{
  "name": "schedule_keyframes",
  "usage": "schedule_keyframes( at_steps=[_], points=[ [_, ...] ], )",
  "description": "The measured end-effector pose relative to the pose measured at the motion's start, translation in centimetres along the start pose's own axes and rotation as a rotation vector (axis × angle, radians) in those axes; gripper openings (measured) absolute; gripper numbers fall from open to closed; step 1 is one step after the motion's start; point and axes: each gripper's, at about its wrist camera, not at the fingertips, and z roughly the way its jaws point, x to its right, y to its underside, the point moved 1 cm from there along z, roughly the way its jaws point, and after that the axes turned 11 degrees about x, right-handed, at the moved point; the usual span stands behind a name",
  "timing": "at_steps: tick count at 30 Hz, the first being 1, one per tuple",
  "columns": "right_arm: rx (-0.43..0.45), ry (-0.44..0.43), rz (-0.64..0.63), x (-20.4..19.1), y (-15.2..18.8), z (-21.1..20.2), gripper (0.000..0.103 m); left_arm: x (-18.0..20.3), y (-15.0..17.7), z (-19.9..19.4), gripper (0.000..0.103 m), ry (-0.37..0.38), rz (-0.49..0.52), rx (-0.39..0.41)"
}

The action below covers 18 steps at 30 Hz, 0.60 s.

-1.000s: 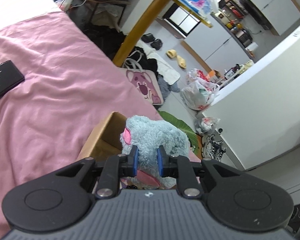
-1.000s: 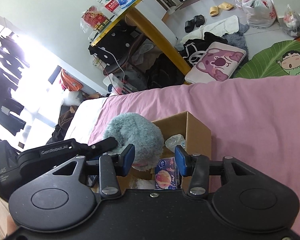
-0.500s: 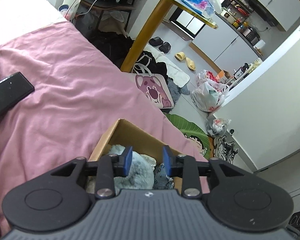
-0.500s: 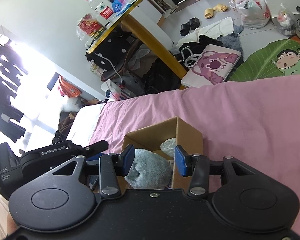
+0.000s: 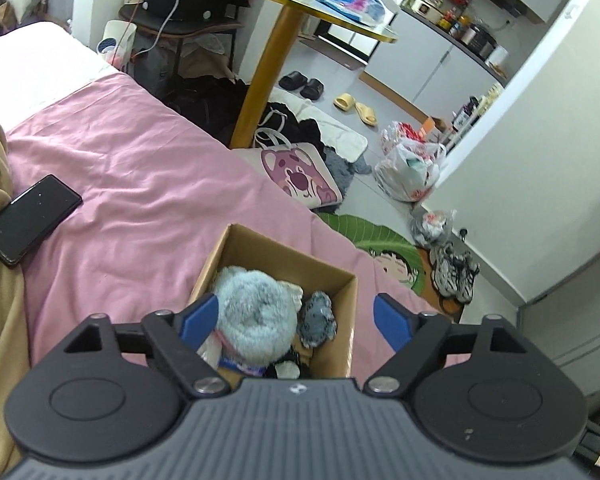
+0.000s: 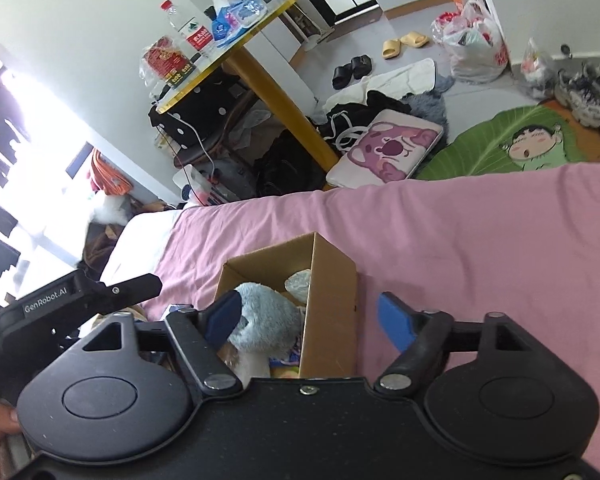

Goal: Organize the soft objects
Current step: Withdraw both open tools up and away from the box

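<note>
At lower centre of the left wrist view, a blue plush toy (image 5: pixel 256 320) lies inside the cardboard box (image 5: pixel 342 320) on the pink bedsheet (image 5: pixel 132 184). The left gripper (image 5: pixel 296 320) and right gripper (image 6: pixel 310 318) both gape wide, grasping nothing.

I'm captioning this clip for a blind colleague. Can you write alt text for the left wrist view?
An open left gripper hangs over a cardboard box on a pink bedsheet, with a fluffy blue plush toy lying inside the box. A black phone lies on the sheet to the left, and a cluttered floor shows beyond the bed.
</note>
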Motion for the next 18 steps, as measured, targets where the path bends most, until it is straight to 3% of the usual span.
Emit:
schedule_keyframes(
  at_steps=[6, 15, 18],
  points=[
    [0.003, 0.037, -0.038, -0.5, 0.7, -2.5, 0.089, 1.0, 0.8, -1.9, 0.095, 0.007, 0.084, -0.030],
    [0.050, 0.109, -0.057, -0.6, 1.1, -6.8, 0.103, 1.8, 2.3, -4.9, 0.101, 0.024, 0.150, -0.052],
    [0.071, 0.116, -0.066, -0.8, 1.2, -8.3, 0.103, 2.0, 2.7, -6.0, 0.102, 0.034, 0.176, -0.055]
  ],
)
